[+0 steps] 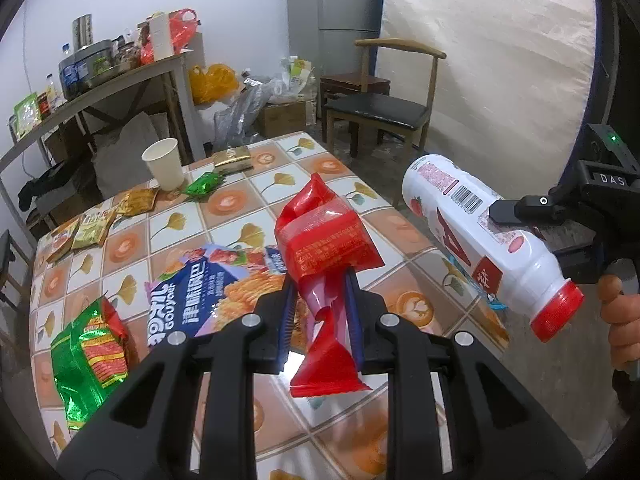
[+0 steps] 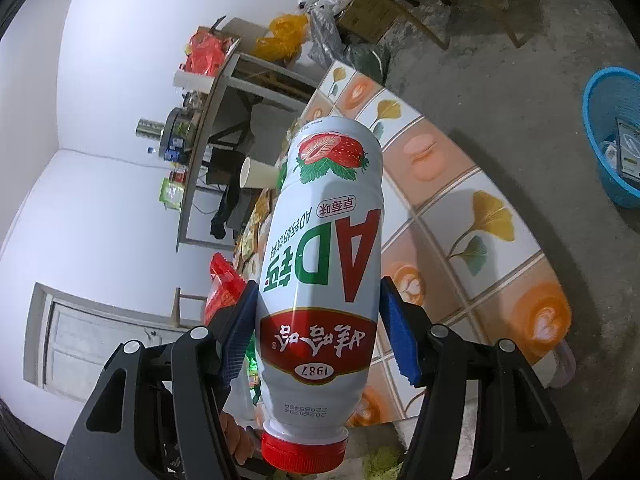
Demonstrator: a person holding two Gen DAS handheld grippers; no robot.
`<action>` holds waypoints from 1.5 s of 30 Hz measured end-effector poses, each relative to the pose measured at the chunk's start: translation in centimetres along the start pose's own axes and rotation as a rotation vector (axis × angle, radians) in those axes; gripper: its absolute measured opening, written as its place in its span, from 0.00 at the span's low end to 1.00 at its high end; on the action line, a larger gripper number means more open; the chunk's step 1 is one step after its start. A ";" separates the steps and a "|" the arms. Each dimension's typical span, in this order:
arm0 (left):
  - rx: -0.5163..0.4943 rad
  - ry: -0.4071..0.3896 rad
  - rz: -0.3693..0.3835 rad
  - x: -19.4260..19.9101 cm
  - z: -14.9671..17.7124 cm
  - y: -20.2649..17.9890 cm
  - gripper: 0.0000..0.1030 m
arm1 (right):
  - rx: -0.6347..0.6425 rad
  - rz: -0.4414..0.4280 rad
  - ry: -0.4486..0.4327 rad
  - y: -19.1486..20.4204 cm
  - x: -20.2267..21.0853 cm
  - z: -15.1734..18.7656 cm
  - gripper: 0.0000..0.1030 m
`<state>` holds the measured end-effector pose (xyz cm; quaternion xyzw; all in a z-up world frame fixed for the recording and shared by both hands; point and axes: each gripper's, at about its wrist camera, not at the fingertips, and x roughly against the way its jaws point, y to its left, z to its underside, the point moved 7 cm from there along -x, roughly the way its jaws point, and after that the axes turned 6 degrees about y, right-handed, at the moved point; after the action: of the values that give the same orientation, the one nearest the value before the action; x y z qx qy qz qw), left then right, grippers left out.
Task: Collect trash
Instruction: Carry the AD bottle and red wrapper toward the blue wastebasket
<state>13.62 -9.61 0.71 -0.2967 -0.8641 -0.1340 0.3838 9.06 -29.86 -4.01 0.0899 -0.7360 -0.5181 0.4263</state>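
Watch out: your white bottle (image 2: 320,264) is held bottom-forward with its red cap toward you, so it could slip out if you tip it too fast. The blue bin (image 2: 612,136) sits on the floor, far right.

Your right gripper (image 2: 320,332) is about half open, squeezing the bottle. Your left gripper (image 1: 320,300) is nearly closed, pinching the red wrapper (image 1: 324,240) above the table (image 1: 224,204).

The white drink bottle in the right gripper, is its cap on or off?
On. The red cap sits screwed onto the white bottle's neck, pointing back toward the camera.
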 end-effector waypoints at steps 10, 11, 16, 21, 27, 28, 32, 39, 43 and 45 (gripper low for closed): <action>-0.047 0.000 0.014 -0.8 -1.0 -2.9 0.21 | -0.030 -0.009 -0.043 -2.0 2.5 -0.5 0.57; -0.053 0.001 0.017 -0.9 -1.2 -3.4 0.21 | -0.033 -0.011 -0.048 -2.2 2.8 -0.6 0.57; -0.078 0.004 0.031 -1.3 -1.6 -5.0 0.21 | -0.052 -0.013 -0.072 -3.6 4.3 -1.0 0.57; -0.111 0.008 0.042 -1.8 -2.0 -7.0 0.21 | -0.077 -0.020 -0.100 -5.0 5.9 -1.5 0.57; -0.141 0.015 0.079 -2.4 -2.3 -9.8 0.21 | -0.102 -0.018 -0.140 -6.9 8.3 -1.7 0.57; -0.146 0.017 0.094 -2.5 -2.4 -10.4 0.21 | -0.109 -0.013 -0.152 -7.5 9.0 -1.8 0.57; -0.156 0.029 0.186 -3.5 -3.0 -13.0 0.21 | -0.139 0.016 -0.217 -9.6 12.1 -2.1 0.57; -0.180 0.082 0.346 -6.6 -3.5 -18.1 0.21 | -0.206 0.100 -0.361 -14.6 18.6 -1.9 0.57; -0.203 0.148 0.432 -9.2 -3.1 -21.7 0.21 | -0.279 0.131 -0.419 -18.5 21.3 -1.0 0.57; -0.207 0.203 0.482 -10.5 -2.9 -23.4 0.21 | -0.319 0.137 -0.431 -20.4 21.9 -0.7 0.57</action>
<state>6.47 -33.71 -5.26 -0.5163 -0.7076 -0.1556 0.4566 -10.37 -52.02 -9.35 -0.1406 -0.7233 -0.6046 0.3026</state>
